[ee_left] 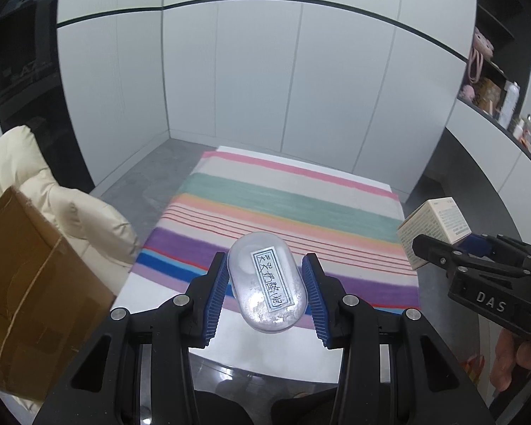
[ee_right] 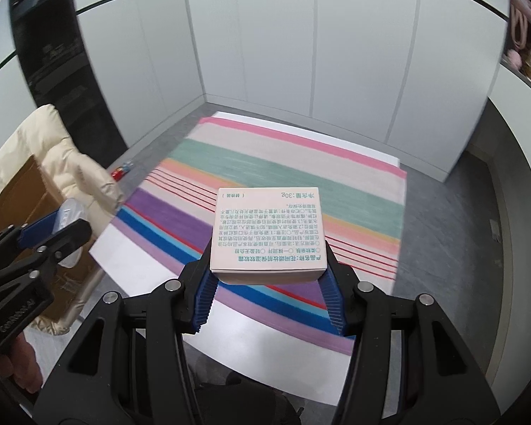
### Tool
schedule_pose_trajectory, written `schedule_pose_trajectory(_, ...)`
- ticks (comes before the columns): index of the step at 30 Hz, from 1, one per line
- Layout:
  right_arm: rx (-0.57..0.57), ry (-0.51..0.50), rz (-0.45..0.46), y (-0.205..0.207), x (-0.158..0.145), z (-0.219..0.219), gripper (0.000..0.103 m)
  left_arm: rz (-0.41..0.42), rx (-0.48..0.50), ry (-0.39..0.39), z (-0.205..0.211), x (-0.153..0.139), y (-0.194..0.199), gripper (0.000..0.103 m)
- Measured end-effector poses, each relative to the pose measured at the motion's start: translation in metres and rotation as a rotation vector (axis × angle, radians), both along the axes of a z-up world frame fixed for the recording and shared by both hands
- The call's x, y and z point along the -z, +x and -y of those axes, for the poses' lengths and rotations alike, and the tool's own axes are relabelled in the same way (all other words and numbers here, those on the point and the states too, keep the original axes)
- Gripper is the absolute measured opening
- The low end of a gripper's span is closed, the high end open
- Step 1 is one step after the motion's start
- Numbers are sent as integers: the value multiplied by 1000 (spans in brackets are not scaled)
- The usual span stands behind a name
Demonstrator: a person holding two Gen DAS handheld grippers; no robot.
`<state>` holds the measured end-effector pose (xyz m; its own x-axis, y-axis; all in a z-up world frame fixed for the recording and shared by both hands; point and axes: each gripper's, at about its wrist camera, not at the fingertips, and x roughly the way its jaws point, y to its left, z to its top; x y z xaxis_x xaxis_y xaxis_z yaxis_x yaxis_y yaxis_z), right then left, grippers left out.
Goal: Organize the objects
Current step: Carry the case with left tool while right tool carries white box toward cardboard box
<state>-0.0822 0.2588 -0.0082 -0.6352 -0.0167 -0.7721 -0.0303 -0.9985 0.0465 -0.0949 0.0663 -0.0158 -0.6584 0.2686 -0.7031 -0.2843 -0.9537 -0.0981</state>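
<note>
Holding two items aloft over the striped multicolour cloth (ee_left: 283, 194), one in each gripper, with both still to be set down. Nearest in the left wrist view: the left gripper (ee_left: 267, 290), blue ribbed pads clamped on the flanks of a clear oval plastic case with a white handwritten label (ee_left: 267, 283). Long axis of the case running away from the jaws and slightly tilted, its far end poking out above the purple and blue bands at the cloth's near edge. Gripped across the short axis, so likely to lie lengthwise along the line of approach once lowered.

Off the cloth's right edge in that view: the right gripper (ee_right: 269, 276), closed tight on a cream rectangular cardboard carton printed with green text (ee_right: 269, 230). Broad printed face up, long side again pointing forward over the cloth's near bands. A hand (ee_left: 517, 357) visible under that gripper's body.

Beyond the cloth's left edge: a brown cardboard box (ee_left: 28, 283) against a cream padded jacket (ee_left: 35, 177), closer to the left gripper than to the right. Whether the box is the destination cannot be told. Farther still: grey floor past the cloth's far pink stripe, then pale wall panels (ee_left: 265, 71).
</note>
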Motion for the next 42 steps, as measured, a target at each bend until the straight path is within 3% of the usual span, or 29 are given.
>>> schedule_pose_trajectory(17,-105,-4,-12,-25,-5,66,55,-9,-160,38,85,-1,-10,44)
schedule_pose_trajectory(42,-304,-6,-17,-48,-5,177,55,-22,-358,36,187,-2,3,44)
